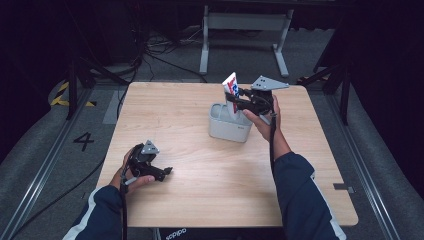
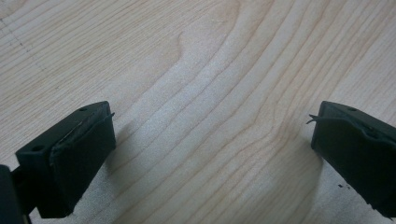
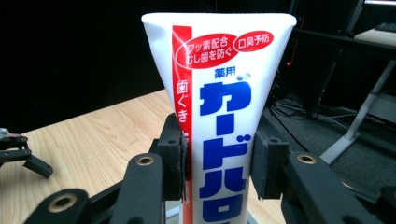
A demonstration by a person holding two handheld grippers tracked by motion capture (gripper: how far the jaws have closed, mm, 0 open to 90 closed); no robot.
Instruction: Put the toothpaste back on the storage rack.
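A white toothpaste tube (image 3: 219, 93) with red and blue lettering stands upright, crimped end up, between the pads of my right gripper (image 3: 217, 163), which is shut on it. In the high view that tube (image 1: 231, 89) sticks up out of a grey rectangular bin (image 1: 229, 129) on the table, with my right gripper (image 1: 241, 102) gripping it from the right, just above the bin. My left gripper (image 1: 167, 172) rests low at the table's near left, its jaws wide apart over bare wood (image 2: 210, 116) with nothing between them.
The light wooden table (image 1: 200, 200) has open surface around the bin. Dark floor, cables and a metal stand (image 1: 245, 30) lie beyond the far edge. My left gripper (image 3: 21, 154) also appears far off in the right gripper view.
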